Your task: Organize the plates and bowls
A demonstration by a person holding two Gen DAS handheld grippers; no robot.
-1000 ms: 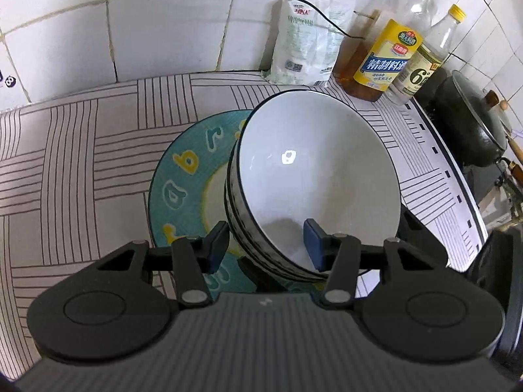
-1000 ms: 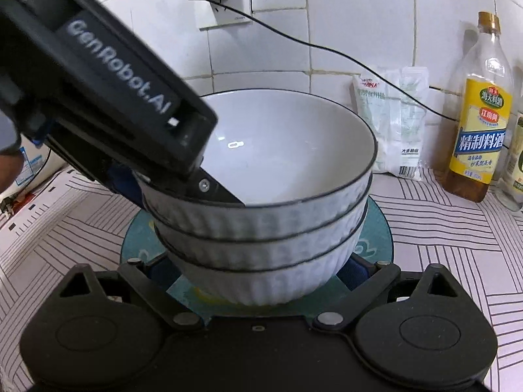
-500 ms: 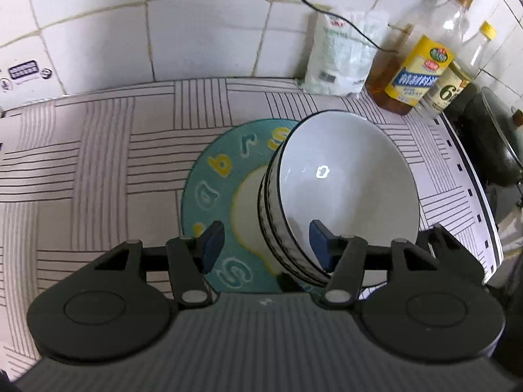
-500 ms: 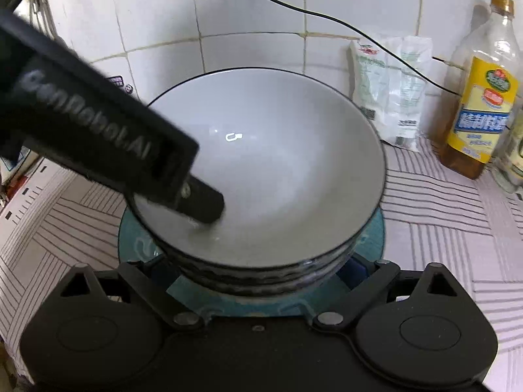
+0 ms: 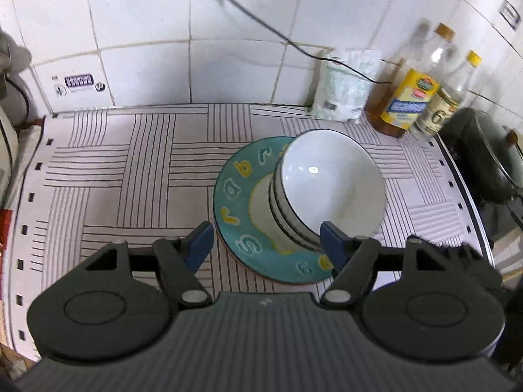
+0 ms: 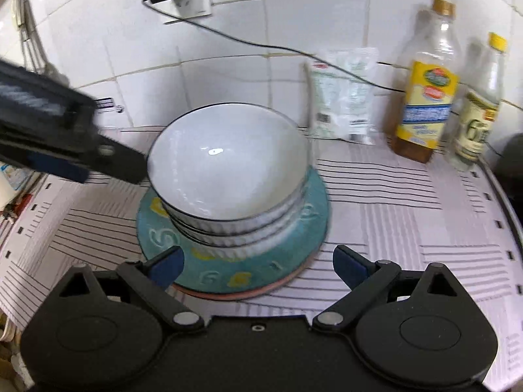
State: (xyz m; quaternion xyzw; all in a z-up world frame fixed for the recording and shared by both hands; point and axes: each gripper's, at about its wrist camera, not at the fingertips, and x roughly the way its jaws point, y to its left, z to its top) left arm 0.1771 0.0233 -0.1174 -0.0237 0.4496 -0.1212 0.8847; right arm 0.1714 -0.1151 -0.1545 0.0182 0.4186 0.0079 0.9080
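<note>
You had the bowls (image 6: 228,183) stacked on the plate (image 6: 228,281) on the desk (image 5: 130,170), left gripper (image 5: 266,245) jaws opening, right gripper (image 6: 258,268) jaws spread, both empty; next, any remaining dishes needed finding.

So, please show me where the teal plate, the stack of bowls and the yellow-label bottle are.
teal plate (image 6: 304,202): right wrist view, bare right rim.
stack of bowls (image 6: 228,170): right wrist view, top bowl's inside.
yellow-label bottle (image 6: 428,98): right wrist view, its label.

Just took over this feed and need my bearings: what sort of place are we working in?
Most likely a home kitchen counter: white tiled wall, cooking oil bottle and a lidded pot to the right, with stacked bowls on a teal plate.
</note>
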